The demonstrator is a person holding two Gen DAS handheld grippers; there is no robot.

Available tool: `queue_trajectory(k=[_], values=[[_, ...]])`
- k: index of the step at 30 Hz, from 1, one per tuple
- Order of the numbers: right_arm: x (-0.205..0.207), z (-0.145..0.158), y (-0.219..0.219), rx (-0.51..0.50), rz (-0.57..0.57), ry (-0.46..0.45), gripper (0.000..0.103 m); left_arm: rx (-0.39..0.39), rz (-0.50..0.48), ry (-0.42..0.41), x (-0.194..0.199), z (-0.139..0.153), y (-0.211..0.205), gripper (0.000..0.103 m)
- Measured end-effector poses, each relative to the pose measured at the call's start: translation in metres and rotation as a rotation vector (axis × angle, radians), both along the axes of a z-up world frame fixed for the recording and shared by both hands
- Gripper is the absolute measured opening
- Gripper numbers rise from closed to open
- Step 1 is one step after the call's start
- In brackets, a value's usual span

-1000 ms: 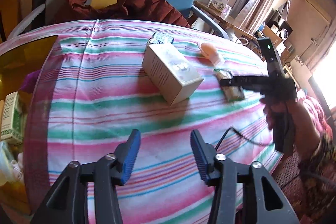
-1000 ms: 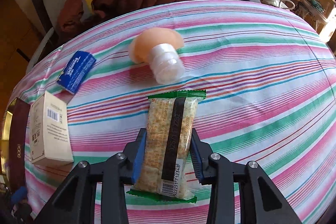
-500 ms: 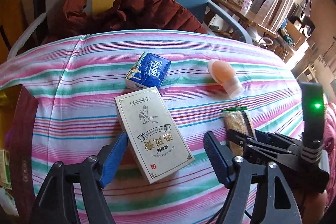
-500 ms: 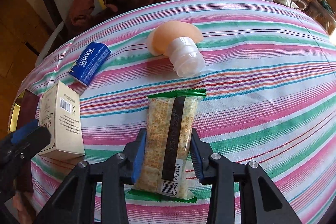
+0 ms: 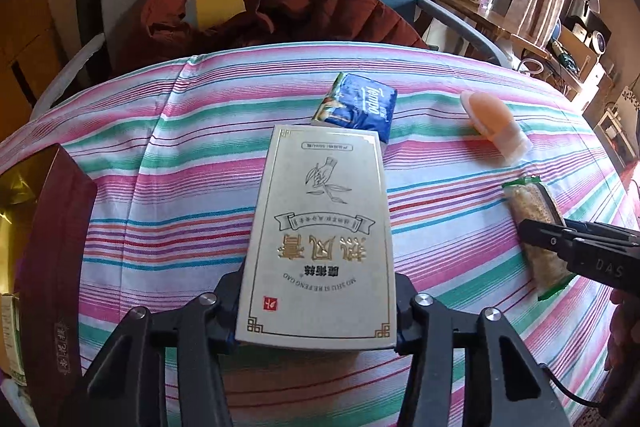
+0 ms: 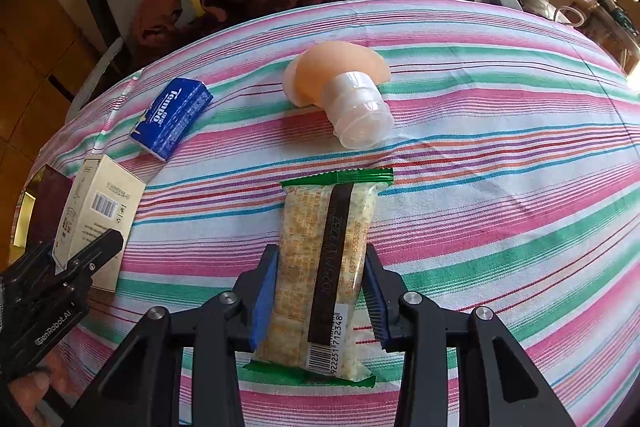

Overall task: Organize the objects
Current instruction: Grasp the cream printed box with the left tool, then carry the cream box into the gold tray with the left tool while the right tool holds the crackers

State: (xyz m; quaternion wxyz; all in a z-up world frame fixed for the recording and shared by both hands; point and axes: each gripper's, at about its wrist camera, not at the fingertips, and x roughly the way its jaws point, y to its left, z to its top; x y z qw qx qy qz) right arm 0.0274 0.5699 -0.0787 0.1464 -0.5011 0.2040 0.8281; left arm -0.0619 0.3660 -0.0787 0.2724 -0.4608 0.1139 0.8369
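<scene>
A white box with gold print (image 5: 324, 227) lies on the striped tablecloth (image 5: 160, 187). My left gripper (image 5: 318, 311) has its jaws around the box's near end, pressed against both sides. In the right wrist view the box (image 6: 100, 211) shows at the left with the left gripper (image 6: 76, 263) on it. My right gripper (image 6: 320, 299) is shut on a cracker packet (image 6: 324, 267) with green ends, lying on the cloth. The packet (image 5: 536, 227) also shows at the right of the left wrist view.
A blue Tempo tissue pack (image 6: 172, 119) and a peach mushroom-shaped toy (image 6: 340, 91) lie further back on the table. A dark red open box (image 5: 52, 247) stands at the left edge. A chair with a brown jacket (image 5: 304, 15) stands behind.
My left gripper moved forward and closed onto the white box, which now fills the space between its jaws. My right gripper kept its hold on the cracker packet.
</scene>
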Motion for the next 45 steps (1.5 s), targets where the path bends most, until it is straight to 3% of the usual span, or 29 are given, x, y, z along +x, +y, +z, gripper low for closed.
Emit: queue_trajectory(k=[5,11,14,20,26,32,45], values=[[-0.003,0.002,-0.003,0.023,0.013,0.005,0.039,0.008,-0.045,0.079,0.006,-0.004,-0.003,0.052],[-0.007,0.006,-0.02,0.006,0.084,0.042,0.038,0.087,-0.05,0.088,0.007,-0.005,-0.017,0.052],[-0.014,0.007,-0.029,0.021,0.123,0.06,0.038,0.082,-0.054,0.112,0.013,-0.006,-0.021,0.052],[-0.009,0.003,-0.058,-0.082,0.121,0.063,0.038,0.103,-0.05,0.121,0.019,-0.006,-0.031,0.052],[-0.017,-0.002,-0.089,0.056,0.205,0.037,0.038,0.122,-0.029,0.121,0.026,-0.004,-0.047,0.052],[-0.014,-0.003,-0.084,0.047,0.208,0.056,0.039,0.17,0.023,0.075,0.027,0.004,-0.079,0.052],[-0.007,-0.001,-0.093,0.111,0.23,0.078,0.039,0.278,0.087,0.078,0.015,0.05,-0.155,0.052]])
